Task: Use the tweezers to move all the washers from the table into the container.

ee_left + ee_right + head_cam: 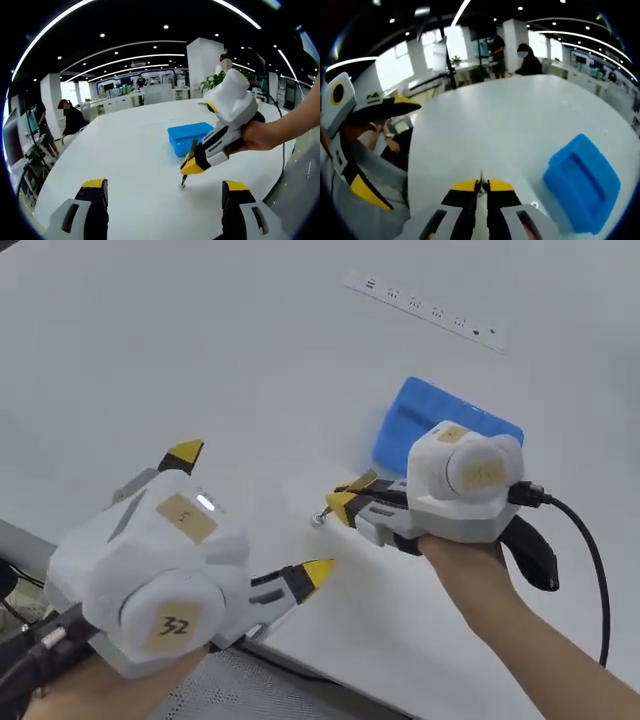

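Two hand-held tools are working over a wide white bench (200, 340). The right tool (345, 502) is pressing its yellow-tipped jaws together on thin metal tweezers (327, 514), whose points are reaching down to the bench surface. A small silver washer (318, 520) is lying on the bench right at those points; whether the tweezers are pinching it is too small to tell. The shallow blue rectangular plastic container (420, 410) is sitting just behind the right tool, near the washer but apart from it. The left tool (251, 511) is hovering by the bench's near edge with its jaws spread wide apart, gripping nothing and facing the right tool. A long white power strip (430, 310) is lying far back on the bench, well apart from the container.
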Motion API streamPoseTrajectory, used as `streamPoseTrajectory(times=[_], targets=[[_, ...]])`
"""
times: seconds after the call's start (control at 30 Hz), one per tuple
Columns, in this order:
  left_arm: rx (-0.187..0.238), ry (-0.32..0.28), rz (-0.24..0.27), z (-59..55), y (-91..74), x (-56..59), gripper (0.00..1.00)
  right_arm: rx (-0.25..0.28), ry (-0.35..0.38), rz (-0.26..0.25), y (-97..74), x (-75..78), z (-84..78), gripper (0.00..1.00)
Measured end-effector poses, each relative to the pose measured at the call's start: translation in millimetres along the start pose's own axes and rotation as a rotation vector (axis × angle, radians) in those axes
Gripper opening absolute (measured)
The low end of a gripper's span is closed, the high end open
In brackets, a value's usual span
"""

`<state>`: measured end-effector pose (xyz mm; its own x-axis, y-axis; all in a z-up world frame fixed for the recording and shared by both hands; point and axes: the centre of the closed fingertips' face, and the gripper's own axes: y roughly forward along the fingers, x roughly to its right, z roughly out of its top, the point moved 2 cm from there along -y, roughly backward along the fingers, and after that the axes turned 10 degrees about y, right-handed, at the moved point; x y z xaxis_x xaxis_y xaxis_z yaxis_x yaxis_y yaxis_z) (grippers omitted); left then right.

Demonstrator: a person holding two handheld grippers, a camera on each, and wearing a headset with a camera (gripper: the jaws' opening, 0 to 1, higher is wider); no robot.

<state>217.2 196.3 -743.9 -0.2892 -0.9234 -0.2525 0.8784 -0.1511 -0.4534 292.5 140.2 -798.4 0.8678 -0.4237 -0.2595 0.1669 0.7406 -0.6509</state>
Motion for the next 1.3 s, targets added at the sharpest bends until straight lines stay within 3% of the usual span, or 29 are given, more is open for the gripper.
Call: streamPoseTrajectory(times=[0.33, 0.57, 0.73, 0.9, 1.03, 1.13, 1.3], targets=[[-0.006, 0.034, -0.049, -0.6, 1.2, 9.3, 0.98, 0.016, -0.064, -0.052, -26.9, 4.0, 13.6, 0.03], [-0.007, 0.095, -0.099, -0.5, 1.4, 21.4, 0.99, 0.085, -0.076, -0.132, -55.2, 24.8, 40.4, 0.03], [-0.002, 0.1, -0.122, 0.4, 1.0, 24.8, 0.99, 0.131, -0.08, -0.196, -66.1, 44.3, 59.8, 0.03], [-0.012, 0.134, -0.2, -2.9, 1.4, 39.7, 0.99, 0.157, -0.059, -0.245, -67.5, 60.5, 70.2, 0.03], [-0.09, 0.152, -0.296, -16.5, 1.5, 54.3, 0.98, 0.166, -0.029, -0.262, -62.4, 75.6, 74.3, 0.03], [-0.083, 0.164, -0.325, -16.3, 1.5, 58.8, 0.98, 0.169, 0.011, -0.262, -56.3, 93.0, 75.4, 0.03], [-0.102, 0.159, -0.38, -19.0, 1.6, 66.0, 0.98, 0.162, 0.055, -0.26, -48.3, 107.3, 75.3, 0.03]])
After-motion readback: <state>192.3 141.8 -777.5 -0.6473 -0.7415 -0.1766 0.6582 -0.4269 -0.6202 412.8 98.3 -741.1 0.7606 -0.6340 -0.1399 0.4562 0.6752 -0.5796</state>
